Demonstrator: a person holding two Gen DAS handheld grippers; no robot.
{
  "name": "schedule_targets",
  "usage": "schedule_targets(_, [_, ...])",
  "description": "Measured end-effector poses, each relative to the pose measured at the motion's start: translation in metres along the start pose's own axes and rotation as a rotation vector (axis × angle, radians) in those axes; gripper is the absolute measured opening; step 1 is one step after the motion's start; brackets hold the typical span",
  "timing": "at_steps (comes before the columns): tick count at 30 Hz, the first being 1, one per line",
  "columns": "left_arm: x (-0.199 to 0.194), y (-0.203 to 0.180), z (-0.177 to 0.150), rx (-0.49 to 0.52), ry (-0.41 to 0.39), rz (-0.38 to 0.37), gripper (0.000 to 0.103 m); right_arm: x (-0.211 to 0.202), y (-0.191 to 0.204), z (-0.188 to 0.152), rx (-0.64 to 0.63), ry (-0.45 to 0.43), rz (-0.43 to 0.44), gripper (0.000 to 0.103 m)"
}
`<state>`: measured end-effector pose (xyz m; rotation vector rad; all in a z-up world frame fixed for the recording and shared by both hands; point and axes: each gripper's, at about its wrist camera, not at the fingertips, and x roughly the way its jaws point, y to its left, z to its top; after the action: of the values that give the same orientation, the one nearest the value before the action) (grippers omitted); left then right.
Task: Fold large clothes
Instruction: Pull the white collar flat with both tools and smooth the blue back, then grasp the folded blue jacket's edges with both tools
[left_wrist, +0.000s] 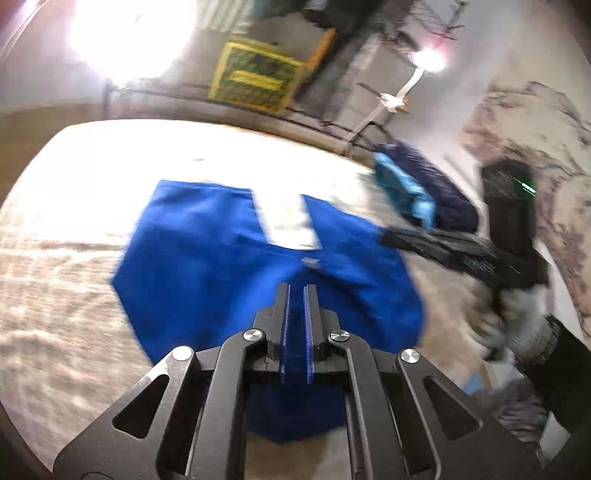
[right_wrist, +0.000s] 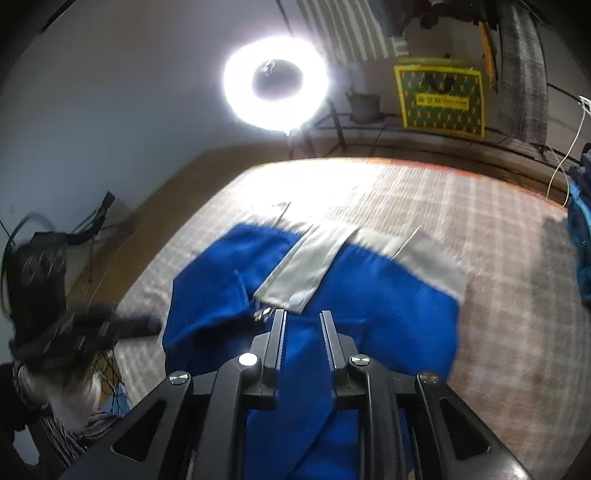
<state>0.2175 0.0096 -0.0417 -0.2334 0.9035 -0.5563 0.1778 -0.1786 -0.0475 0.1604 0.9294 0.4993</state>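
Observation:
A large blue garment (left_wrist: 207, 254) with a white placket and white band lies on a checked cloth surface; it also shows in the right wrist view (right_wrist: 369, 302). My left gripper (left_wrist: 296, 291) hovers over its near part, jaws nearly closed with a narrow gap, nothing visibly pinched at the tips. My right gripper (right_wrist: 302, 317) has its jaws apart, with blue cloth running between them and hanging below. The right gripper body (left_wrist: 461, 251) appears at the garment's right edge in the left wrist view. The left gripper body (right_wrist: 55, 325) appears at the left in the right wrist view.
A pile of dark and light-blue clothes (left_wrist: 417, 188) sits at the far right of the surface. A ring light (right_wrist: 275, 83) stands beyond the far edge. A yellow-green bag (right_wrist: 439, 98) and a potted plant (right_wrist: 364, 105) sit on a rack behind.

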Motion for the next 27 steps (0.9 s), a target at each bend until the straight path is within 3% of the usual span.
schedule_targets(3, [0.014, 0.025, -0.002, -0.016, 0.020, 0.072, 0.003, 0.008, 0.001, -0.006, 0.004, 0.008, -0.022, 0.023])
schedule_targets(6, [0.031, 0.049, -0.022, -0.005, 0.109, 0.116, 0.003, 0.011, -0.014, -0.013, 0.037, 0.019, -0.050, 0.024])
schedule_targets(11, [0.027, 0.063, -0.036, -0.061, 0.157, 0.076, 0.003, 0.031, -0.031, -0.039, 0.033, 0.128, -0.077, 0.021])
schedule_targets(16, [-0.014, 0.068, -0.009, -0.077, 0.028, 0.052, 0.003, 0.006, -0.029, -0.045, 0.014, 0.102, -0.050, 0.026])
schedule_targets(20, [-0.008, 0.085, 0.021, -0.105, -0.023, 0.089, 0.003, -0.008, -0.040, -0.045, 0.061, 0.048, -0.062, 0.026])
schedule_targets(23, [0.016, 0.101, 0.027, -0.119, 0.022, 0.121, 0.003, -0.002, -0.047, -0.048, 0.075, 0.060, -0.078, 0.023])
schedule_targets(27, [0.045, 0.110, 0.009, -0.114, 0.125, 0.147, 0.003, 0.006, -0.051, -0.050, 0.081, 0.082, -0.073, 0.023])
